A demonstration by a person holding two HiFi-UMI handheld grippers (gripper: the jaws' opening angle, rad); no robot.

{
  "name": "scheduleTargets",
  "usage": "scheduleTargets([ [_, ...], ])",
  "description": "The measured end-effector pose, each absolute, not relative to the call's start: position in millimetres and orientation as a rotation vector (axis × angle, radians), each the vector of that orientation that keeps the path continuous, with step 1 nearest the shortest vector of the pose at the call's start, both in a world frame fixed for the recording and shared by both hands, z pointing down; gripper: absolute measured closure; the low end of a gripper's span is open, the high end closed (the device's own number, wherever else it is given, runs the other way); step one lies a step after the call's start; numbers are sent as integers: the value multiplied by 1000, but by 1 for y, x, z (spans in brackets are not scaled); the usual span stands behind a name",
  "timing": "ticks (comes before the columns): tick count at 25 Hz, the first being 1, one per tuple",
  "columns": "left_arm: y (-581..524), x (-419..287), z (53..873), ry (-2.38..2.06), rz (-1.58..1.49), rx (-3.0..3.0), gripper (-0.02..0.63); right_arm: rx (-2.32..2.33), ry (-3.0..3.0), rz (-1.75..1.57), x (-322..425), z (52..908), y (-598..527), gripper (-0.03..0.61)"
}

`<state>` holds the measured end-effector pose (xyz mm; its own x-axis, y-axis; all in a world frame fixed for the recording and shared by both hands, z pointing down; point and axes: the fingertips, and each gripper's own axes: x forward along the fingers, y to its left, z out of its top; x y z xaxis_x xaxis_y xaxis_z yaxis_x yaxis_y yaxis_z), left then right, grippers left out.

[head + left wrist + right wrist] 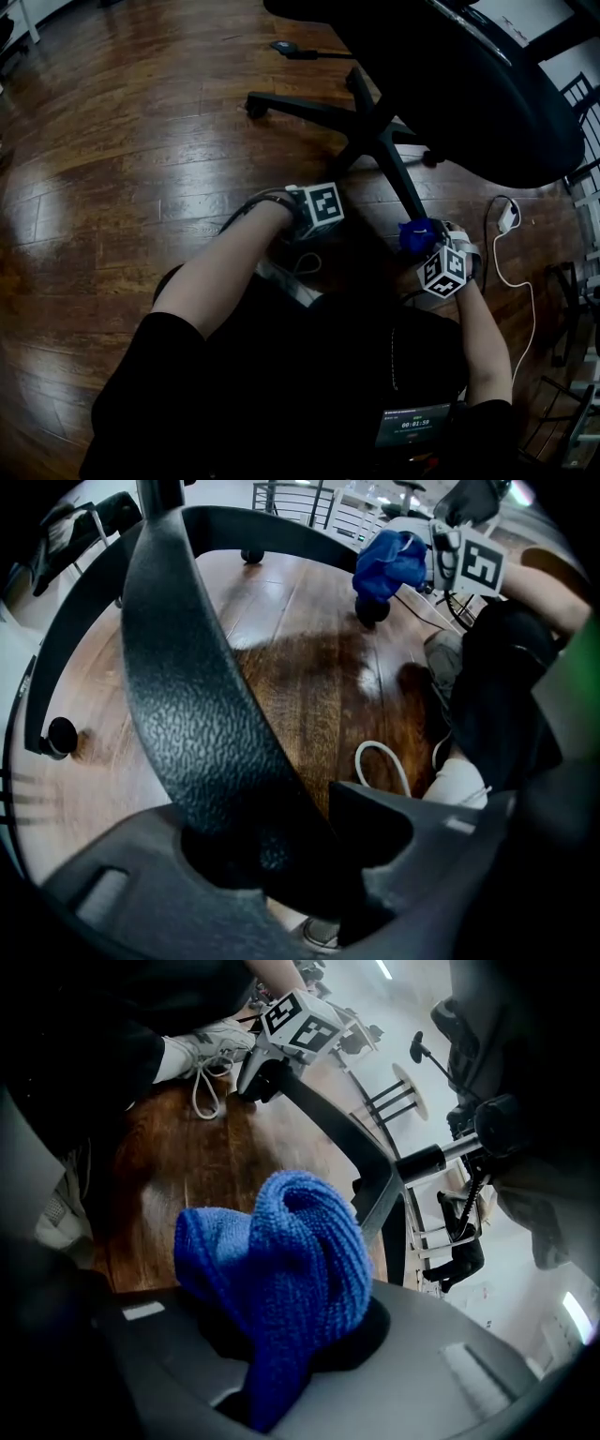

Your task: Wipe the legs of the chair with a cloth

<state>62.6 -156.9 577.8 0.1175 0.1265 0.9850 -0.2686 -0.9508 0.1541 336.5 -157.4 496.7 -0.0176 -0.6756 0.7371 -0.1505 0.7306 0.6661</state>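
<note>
The soft, light cloth (281, 1260), pinched by its bunched middle in the right gripper (286, 1354), sits at the tip of one chair leg (405, 187), out from the chair hub (368, 131). The left gripper (309, 827) is clamped, jaws half wide, on the stiff neighbouring leg (187, 667).

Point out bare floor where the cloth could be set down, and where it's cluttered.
Bare: the wood floor left of the chair base, out to the frame's left edge. Crowded: right of the base, where a white cable and its plug lie beside metal racks.
</note>
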Motion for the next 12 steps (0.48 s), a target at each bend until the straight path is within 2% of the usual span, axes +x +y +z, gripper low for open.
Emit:
scheduleTargets([
  [12,-154,69,576,-103,1882,2113,402,828,-1555,-646,238,463,-315,503],
])
